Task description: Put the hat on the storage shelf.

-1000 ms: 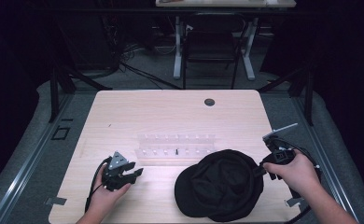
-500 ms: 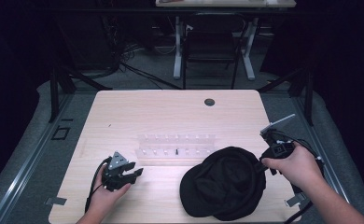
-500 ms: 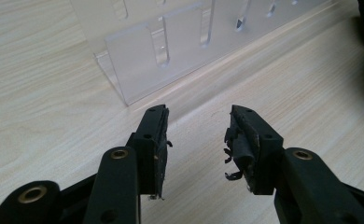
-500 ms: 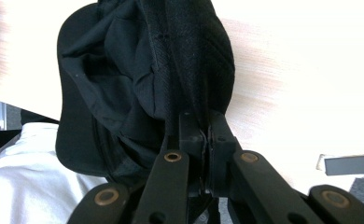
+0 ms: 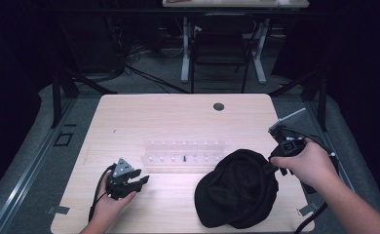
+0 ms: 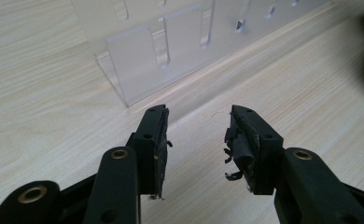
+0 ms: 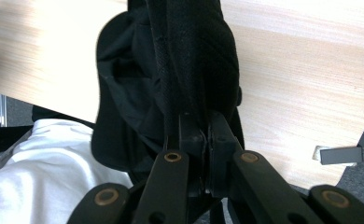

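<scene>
- Cap [image 5: 239, 190]: black, on the table [image 5: 178, 117] at its near right, with an edge lifted by your right gripper [image 5: 275, 161].
- Your right gripper's jaws are clamped tight on the cap's fabric [image 7: 194, 70].
- Your left gripper [image 5: 129, 181] rests near the table's left front, jaws apart, gripping nothing.
- Clear plastic rack [image 5: 184, 152] sits mid-table, just ahead of your left gripper [image 6: 199, 140].

Looks like a lab or recording studio: pale wooden table [image 5: 129, 122] with a round cable hole [image 5: 218, 106], ringed by dark curtains [image 5: 17, 58], loose cables [image 5: 139, 68] across grey carpet [image 5: 37, 141], another desk on white legs [image 5: 185, 48] and a chair [image 5: 222, 46] behind
</scene>
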### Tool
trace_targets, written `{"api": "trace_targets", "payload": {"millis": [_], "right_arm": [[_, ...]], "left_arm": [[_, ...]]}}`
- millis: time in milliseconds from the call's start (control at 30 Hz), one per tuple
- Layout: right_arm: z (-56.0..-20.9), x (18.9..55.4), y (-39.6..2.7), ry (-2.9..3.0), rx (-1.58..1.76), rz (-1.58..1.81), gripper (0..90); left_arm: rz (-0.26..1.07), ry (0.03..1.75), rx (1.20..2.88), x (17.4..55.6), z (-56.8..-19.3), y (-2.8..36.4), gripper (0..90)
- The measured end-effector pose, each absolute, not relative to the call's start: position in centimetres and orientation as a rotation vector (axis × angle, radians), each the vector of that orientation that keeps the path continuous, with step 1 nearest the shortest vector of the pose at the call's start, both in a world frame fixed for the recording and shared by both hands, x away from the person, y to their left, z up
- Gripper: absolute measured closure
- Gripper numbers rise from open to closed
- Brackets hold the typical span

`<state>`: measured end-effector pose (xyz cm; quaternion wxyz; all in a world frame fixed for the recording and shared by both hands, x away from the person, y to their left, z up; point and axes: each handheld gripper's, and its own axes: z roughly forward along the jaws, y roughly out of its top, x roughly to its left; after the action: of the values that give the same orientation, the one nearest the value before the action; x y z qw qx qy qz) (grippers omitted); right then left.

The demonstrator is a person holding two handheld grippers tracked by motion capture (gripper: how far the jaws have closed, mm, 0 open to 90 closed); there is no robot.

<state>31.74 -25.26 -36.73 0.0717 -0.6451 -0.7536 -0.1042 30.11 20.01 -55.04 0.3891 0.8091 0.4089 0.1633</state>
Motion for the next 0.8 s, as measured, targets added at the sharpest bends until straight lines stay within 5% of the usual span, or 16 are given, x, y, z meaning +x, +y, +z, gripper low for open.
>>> {"api": "trace_targets", "payload": {"millis": [800], "right_arm": [[-34.1, 31.3, -26.0, -1.953, -1.822, -0.637, 87.7]], "left_arm": [[0.410, 1.041, 2.076, 30.1, -54.9, 20.0, 56.8]]}}
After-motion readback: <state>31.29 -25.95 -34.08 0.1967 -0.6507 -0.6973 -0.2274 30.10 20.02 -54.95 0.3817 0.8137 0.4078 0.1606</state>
